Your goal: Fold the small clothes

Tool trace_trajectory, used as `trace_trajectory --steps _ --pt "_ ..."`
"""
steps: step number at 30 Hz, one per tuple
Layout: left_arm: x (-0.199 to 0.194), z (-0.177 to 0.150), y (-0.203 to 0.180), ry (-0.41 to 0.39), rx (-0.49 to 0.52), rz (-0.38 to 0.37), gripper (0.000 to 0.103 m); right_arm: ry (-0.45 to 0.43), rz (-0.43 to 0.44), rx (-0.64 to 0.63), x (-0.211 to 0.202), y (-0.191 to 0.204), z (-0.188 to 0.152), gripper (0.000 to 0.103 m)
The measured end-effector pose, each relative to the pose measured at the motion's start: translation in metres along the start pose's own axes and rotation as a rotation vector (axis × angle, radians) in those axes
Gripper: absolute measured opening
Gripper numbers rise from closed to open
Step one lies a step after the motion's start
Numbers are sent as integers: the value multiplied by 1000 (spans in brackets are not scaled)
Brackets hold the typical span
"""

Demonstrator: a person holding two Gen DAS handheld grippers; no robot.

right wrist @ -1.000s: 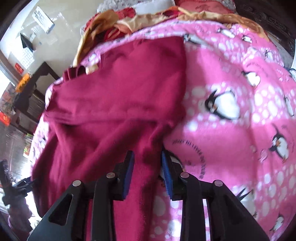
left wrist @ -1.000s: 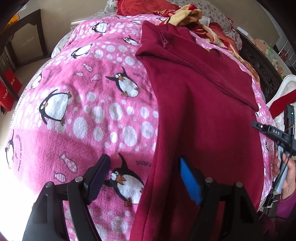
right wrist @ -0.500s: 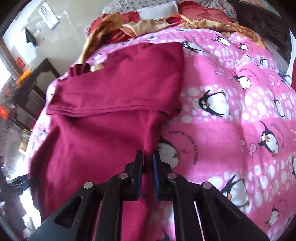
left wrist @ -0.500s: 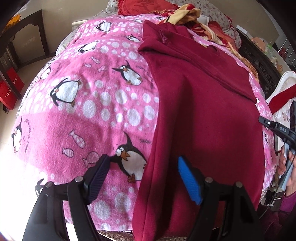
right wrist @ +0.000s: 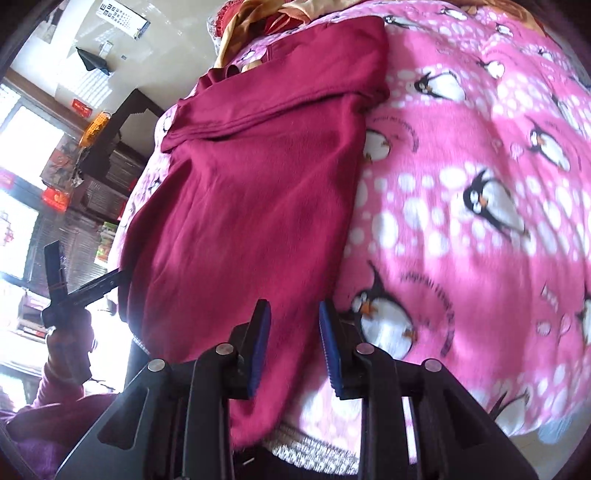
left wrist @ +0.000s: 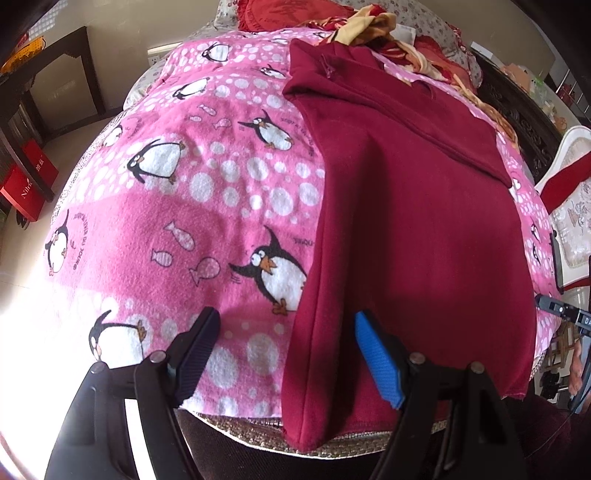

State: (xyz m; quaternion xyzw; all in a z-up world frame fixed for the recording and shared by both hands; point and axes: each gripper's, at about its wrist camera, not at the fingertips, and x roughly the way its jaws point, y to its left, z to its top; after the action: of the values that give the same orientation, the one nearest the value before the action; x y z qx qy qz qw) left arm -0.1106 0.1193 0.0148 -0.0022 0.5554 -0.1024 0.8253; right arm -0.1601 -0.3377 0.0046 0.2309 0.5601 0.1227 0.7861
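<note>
A dark red garment (left wrist: 417, 221) lies lengthwise on a pink penguin blanket (left wrist: 184, 206), its far part folded over into a band. Its near hem hangs over the bed's front edge. My left gripper (left wrist: 288, 354) is open and empty, hovering over the garment's left near edge. In the right wrist view the same garment (right wrist: 251, 206) lies left of centre. My right gripper (right wrist: 293, 347) is open over the garment's right near edge, holding nothing. The other gripper (right wrist: 74, 291) shows at the far left in a hand.
A heap of red and yellow cloth (left wrist: 373, 22) lies at the far end of the bed. Dark wooden furniture (left wrist: 48, 85) and red boxes (left wrist: 26, 184) stand to the left. A white chair (left wrist: 569, 192) stands at the right. The blanket (right wrist: 480, 221) spreads right of the garment.
Both grippers have pulled back toward the bed's near edge. My right gripper closed on the garment's right edge half a second ago and has now opened again. The left stayed open.
</note>
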Motion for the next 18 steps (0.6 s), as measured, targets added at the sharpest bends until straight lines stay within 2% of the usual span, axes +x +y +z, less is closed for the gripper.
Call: trace_trajectory --steps 9,18 --pt "-10 -24 1 -1 48 -16 79 57 15 -42 8 14 -32 27" --pt "-3 -18 -7 25 50 -57 81 102 38 -59 11 19 -45 29"
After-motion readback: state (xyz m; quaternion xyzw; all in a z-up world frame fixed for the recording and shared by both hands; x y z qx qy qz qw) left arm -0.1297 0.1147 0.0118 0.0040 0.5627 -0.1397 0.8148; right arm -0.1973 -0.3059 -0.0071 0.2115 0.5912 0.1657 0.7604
